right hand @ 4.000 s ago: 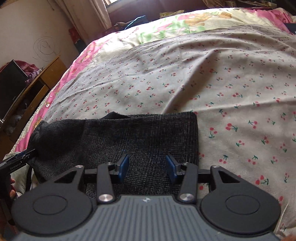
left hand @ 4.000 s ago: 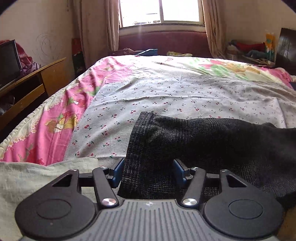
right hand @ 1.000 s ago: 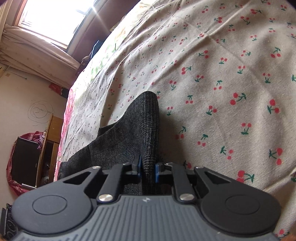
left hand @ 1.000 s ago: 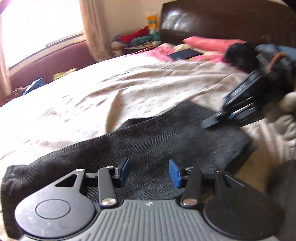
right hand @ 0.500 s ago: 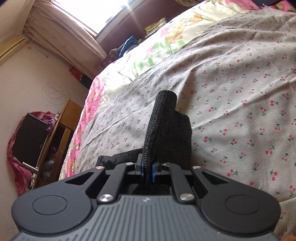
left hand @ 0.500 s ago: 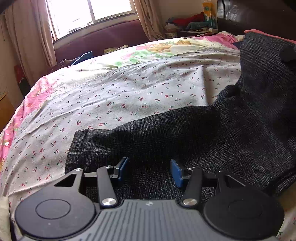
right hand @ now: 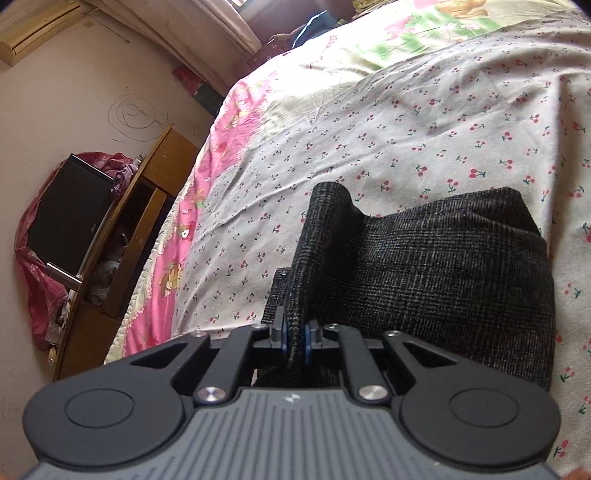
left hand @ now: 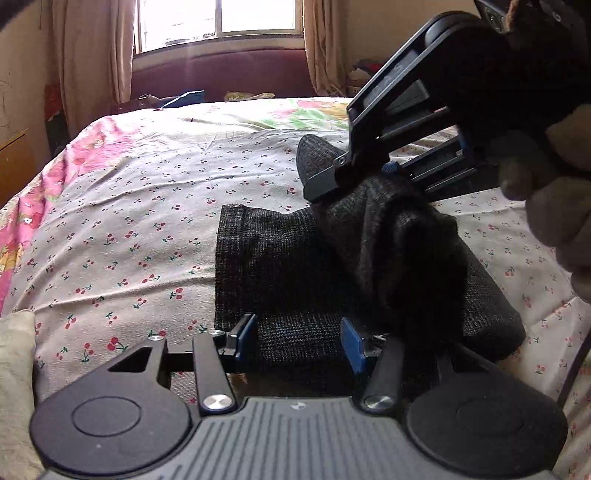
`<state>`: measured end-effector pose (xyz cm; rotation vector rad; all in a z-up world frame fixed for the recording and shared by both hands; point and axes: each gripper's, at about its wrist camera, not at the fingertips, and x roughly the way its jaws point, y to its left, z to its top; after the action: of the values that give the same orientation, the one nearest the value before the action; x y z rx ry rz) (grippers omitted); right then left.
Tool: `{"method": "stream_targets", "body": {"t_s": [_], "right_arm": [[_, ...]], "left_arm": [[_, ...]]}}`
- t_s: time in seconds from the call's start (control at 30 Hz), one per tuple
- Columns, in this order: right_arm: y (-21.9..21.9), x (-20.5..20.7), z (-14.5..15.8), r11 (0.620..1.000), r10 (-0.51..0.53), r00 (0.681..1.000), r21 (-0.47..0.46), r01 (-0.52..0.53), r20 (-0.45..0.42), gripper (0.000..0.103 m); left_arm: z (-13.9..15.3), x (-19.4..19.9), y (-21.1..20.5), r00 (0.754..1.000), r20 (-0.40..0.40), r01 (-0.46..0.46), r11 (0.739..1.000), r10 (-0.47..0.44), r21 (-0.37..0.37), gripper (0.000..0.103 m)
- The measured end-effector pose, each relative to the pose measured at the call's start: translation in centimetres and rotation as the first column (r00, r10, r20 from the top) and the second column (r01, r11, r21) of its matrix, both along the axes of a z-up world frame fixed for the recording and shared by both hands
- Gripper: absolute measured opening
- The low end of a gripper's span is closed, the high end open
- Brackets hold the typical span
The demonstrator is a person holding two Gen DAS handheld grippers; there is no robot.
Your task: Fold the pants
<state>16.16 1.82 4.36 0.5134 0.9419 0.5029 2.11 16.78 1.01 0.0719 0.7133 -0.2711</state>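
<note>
Both grippers are black: the left gripper [left hand: 299, 338] and right gripper [right hand: 294, 338] share a ribbed grey housing, two round discs, silver screws on angled linkage arms and blue finger pads [left hand: 349, 345].

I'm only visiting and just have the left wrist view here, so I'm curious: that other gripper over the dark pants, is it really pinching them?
Observer: Yes. In the right wrist view the right gripper is shut on a raised fold of the pants, with cloth between its blue pads.
Operator: Is there anything beside the bed on that side?
Observer: A wooden desk stands against the wall, with a dark screen on it.
Operator: And the wall itself?
Observer: It has a scribbled spiral drawn on it, and an air conditioner is mounted up high.
</note>
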Motion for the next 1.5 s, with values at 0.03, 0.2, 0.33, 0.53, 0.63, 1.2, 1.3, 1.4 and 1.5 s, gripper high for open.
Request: {"method": "stream_targets", "body": {"t_s": [0.03, 0.2, 0.33, 0.53, 0.63, 1.2, 1.3, 1.4, 1.5], "right_arm": [[0.8, 0.2, -0.4, 1.000, 0.005, 1.000, -0.027, -0.005, -0.002, 0.010], [3.3, -0.2, -0.7, 0.990, 0.021, 0.999, -0.141, -0.014, 0.047, 0.010], [4.6, 0.0, -0.1, 0.983, 0.010, 0.998, -0.182, 0.001, 0.059, 0.011], [6.7, 0.3, -0.3, 0.993, 0.059, 0.997, -0.109, -0.054, 0.041, 0.026], [7.4, 0.7, -0.2, 0.995, 0.069, 0.997, -0.068, -0.067, 0.033, 0.026], [6.0, 3.1, 1.1, 0.955, 0.125, 0.985, -0.282, -0.087, 0.119, 0.055], [7.8, 4.3, -0.7, 0.924, 0.109, 0.989, -0.376, -0.065, 0.098, 0.055], [7.7, 5.3, -2.7, 0.915, 0.094, 0.993, -0.398, -0.060, 0.066, 0.043], [6.1, 5.2, -2.3, 0.946, 0.073, 0.996, -0.320, -0.055, 0.045, 0.022]], "left_arm": [[-0.2, -0.2, 0.3, 1.000, -0.004, 0.000, 1.000, 0.000, -0.018, 0.064], [-0.9, -0.5, 1.1, 1.000, 0.002, 0.000, 0.998, 0.000, -0.062, 0.064], [-1.5, -0.4, 0.5, 1.000, 0.005, 0.009, 0.999, -0.009, -0.041, 0.067], [-1.5, -1.2, 1.1, 1.000, 0.010, 0.017, 0.997, -0.016, -0.079, 0.068], [-1.3, -2.2, 2.2, 1.000, -0.007, 0.010, 0.995, -0.011, -0.103, 0.069], [0.4, -0.3, 2.9, 0.989, 0.005, -0.142, 0.969, 0.146, -0.201, 0.069], [0.1, -0.3, 2.3, 0.988, -0.001, -0.155, 0.977, 0.156, -0.145, 0.067], [0.3, -1.0, 2.4, 0.990, 0.004, -0.142, 0.981, 0.144, -0.136, 0.066], [1.1, -1.9, 3.3, 0.991, 0.020, -0.124, 0.975, 0.129, -0.183, 0.066]]}}
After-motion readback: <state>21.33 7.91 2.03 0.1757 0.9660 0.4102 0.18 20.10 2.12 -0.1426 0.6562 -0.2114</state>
